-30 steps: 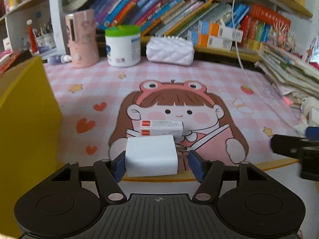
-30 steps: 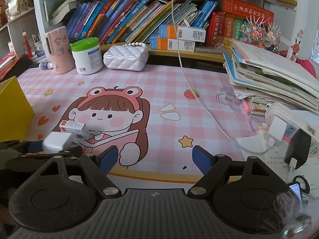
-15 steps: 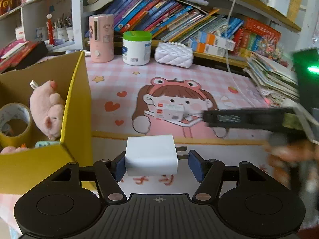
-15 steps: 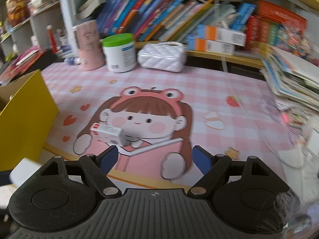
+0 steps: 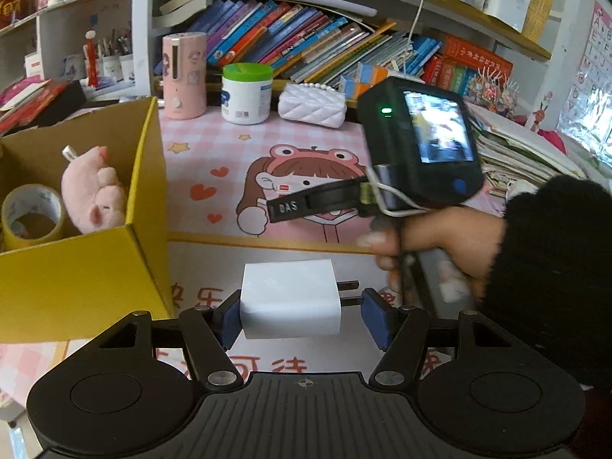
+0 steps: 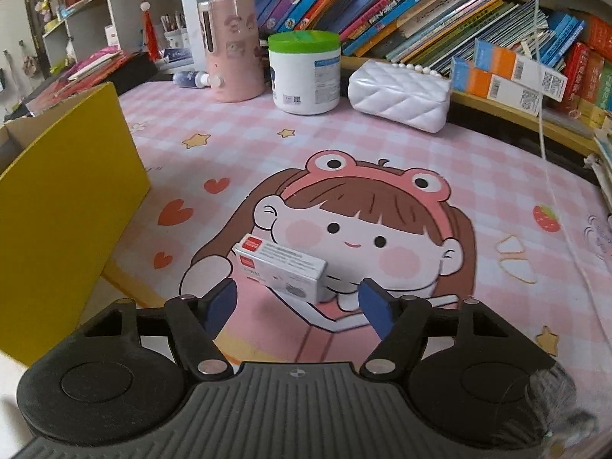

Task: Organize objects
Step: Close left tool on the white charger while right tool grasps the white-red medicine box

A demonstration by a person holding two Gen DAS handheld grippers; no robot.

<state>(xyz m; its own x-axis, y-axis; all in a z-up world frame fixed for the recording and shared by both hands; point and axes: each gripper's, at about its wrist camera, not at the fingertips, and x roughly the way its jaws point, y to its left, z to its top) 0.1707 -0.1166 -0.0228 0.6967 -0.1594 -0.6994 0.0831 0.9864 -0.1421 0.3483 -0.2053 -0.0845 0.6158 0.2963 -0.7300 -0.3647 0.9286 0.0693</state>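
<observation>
Since a second ago both hands have shifted: the left tongs (image 5: 300, 315), once over the cartoon girl on the mat, now sit off the mat's near edge beside the yellow box (image 5: 88, 267), and the right tongs (image 6: 296, 306) have swung across from the cluttered right side to the small carton (image 6: 281, 266).

The left tongs grip a white charger (image 5: 290, 298): one pad presses its body, the other meets the tips of its two prongs, and it hangs clear of the surface. In the box lie a pink plush pig (image 5: 95, 191) and a roll of tape (image 5: 32, 214).

The right tongs are closing, with the carton between the pads but not yet touched; gaps show on both sides. The carton lies flat on the pink mat (image 6: 382, 160), on the girl's cheek and collar. From the left camera, a hand (image 5: 432, 237) in a dark sleeve holds the right tool, its fingers reaching down over the carton.

At the back of the surface stand a pink bottle (image 6: 233, 46), a green-lidded tub (image 6: 304, 72) and a white quilted purse (image 6: 399, 97), below a shelf of books (image 6: 382, 4).
</observation>
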